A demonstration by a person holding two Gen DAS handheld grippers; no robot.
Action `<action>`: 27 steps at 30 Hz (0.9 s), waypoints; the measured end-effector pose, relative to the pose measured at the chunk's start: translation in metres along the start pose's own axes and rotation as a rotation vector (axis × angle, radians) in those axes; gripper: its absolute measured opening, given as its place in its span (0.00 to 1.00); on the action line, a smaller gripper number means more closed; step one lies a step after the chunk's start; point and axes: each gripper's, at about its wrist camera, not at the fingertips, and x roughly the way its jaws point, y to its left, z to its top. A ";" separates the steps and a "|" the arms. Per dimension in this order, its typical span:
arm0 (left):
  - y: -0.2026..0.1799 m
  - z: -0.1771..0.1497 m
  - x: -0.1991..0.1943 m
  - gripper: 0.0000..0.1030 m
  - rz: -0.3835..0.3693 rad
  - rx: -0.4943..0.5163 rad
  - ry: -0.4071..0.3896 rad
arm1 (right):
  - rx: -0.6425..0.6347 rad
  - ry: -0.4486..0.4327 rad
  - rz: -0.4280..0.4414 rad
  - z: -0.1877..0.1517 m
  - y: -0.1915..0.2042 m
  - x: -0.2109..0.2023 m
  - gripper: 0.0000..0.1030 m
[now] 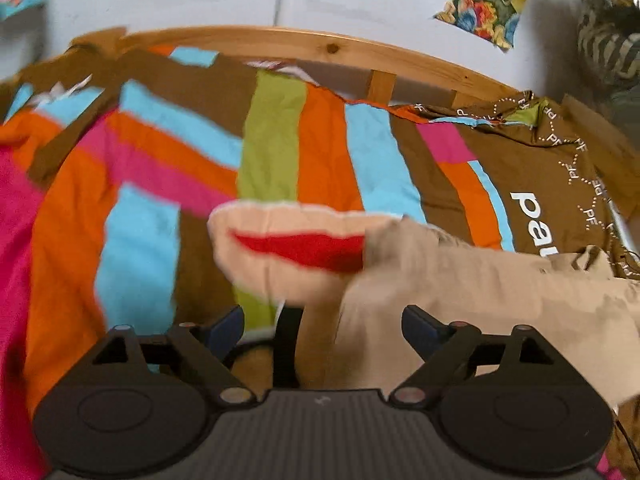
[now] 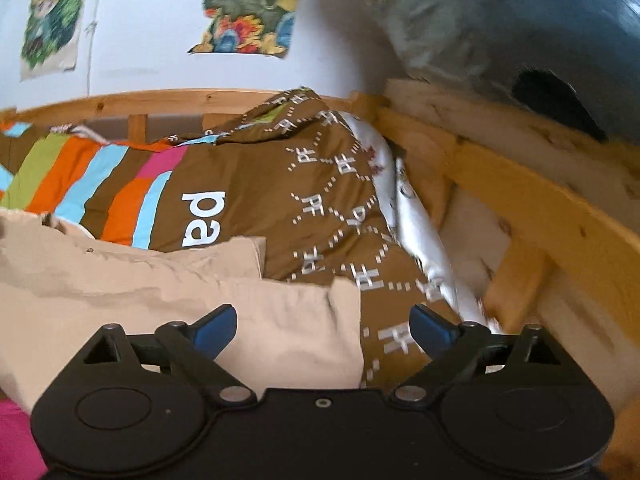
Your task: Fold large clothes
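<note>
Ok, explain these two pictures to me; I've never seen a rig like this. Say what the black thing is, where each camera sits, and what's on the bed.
No robot here: a person holds a two-finger gripper in each hand, and a fisheye camera on each looks forward along its fingers. One picture comes from the left gripper, the other from the right gripper. Both stand open and hold nothing. Ahead is a wooden bed with a striped duvet in brown, orange, blue and pink. On it lies a beige garment; its red-lined opening shows in the left view. Posters hang on the wall. Both pictures are blurred.
</note>
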 end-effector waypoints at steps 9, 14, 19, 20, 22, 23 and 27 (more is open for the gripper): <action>0.028 -0.030 0.029 0.44 -0.059 -0.175 0.126 | 0.196 0.041 -0.036 -0.039 -0.008 -0.003 0.64; 0.022 -0.038 0.034 0.10 -0.100 -0.148 0.130 | 0.257 0.052 -0.027 -0.039 -0.015 0.003 0.47; 0.013 -0.038 0.023 0.02 -0.063 -0.134 0.116 | 0.237 0.069 -0.036 -0.034 -0.010 0.009 0.21; 0.011 -0.038 0.020 0.02 -0.051 -0.131 0.117 | 0.225 0.072 -0.047 -0.034 -0.009 0.009 0.10; 0.007 -0.040 0.016 0.01 -0.024 -0.116 0.127 | 0.190 0.081 -0.069 -0.033 -0.006 0.008 0.05; 0.005 -0.041 0.018 0.01 -0.011 -0.102 0.140 | 0.169 0.091 -0.080 -0.034 -0.005 0.009 0.05; 0.003 -0.052 0.040 0.01 -0.007 -0.076 0.229 | 0.075 0.126 -0.115 -0.043 0.003 0.019 0.05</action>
